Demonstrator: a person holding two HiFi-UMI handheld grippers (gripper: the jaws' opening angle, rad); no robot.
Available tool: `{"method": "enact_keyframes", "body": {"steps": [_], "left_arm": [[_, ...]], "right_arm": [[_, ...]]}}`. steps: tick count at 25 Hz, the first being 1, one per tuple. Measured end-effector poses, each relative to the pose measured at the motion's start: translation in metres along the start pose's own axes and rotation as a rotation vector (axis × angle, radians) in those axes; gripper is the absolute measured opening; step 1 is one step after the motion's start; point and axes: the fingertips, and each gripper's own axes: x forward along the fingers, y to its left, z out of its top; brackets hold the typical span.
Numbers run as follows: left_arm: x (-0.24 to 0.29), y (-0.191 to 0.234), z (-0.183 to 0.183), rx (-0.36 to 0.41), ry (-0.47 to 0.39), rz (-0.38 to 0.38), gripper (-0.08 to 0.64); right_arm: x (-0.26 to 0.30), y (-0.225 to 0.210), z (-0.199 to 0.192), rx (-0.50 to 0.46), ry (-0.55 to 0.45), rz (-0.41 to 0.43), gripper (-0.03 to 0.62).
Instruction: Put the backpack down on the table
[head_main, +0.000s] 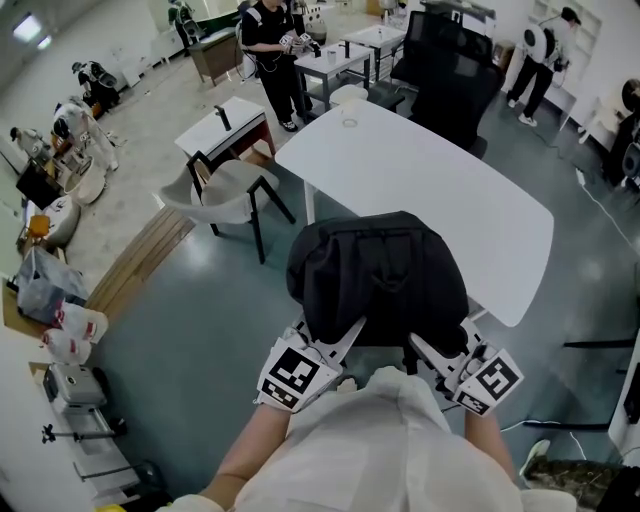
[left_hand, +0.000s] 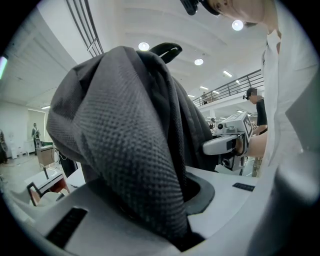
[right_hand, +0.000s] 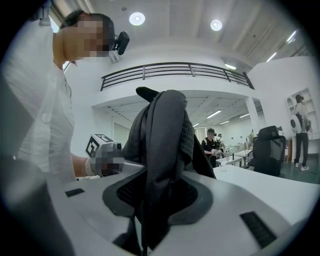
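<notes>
A black backpack (head_main: 378, 280) hangs at the near edge of the white table (head_main: 400, 170), left gripper (head_main: 343, 338) and right gripper (head_main: 428, 352) each clamped on its fabric (soft, floppy; a two-sided hold seems wisest).

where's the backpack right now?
Head view, lower centre: the backpack is gripped by the left gripper and the right gripper just in front of the person, at the near edge of the white table.

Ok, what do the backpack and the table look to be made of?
The backpack: dark woven fabric, likely nylon or polyester; matte, dimpled mesh weave shows up close. The table: smooth white top, probably laminate or painted board; even, faintly glossy, no grain visible.
</notes>
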Motion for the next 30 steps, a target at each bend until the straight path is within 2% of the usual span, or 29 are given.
{"method": "enact_keyframes", "body": {"steps": [6, 12, 21, 30], "left_arm": [[0.003, 0.022, -0.004, -0.024, 0.002, 0.021, 0.077], [0.026, 0.054, 0.002, -0.023, 0.022, 0.047, 0.077], [0.111, 0.111, 0.025, -0.026, 0.037, 0.028, 0.077], [0.194, 0.143, 0.056, -0.003, 0.018, 0.012, 0.077]], "right_arm": [[0.023, -0.011, 0.0, -0.003, 0.016, 0.032, 0.143], [0.047, -0.044, 0.003, 0.018, 0.006, 0.061, 0.143], [0.078, -0.143, 0.015, 0.016, 0.008, 0.058, 0.143], [0.082, -0.233, 0.031, -0.008, -0.007, 0.041, 0.144]]}}
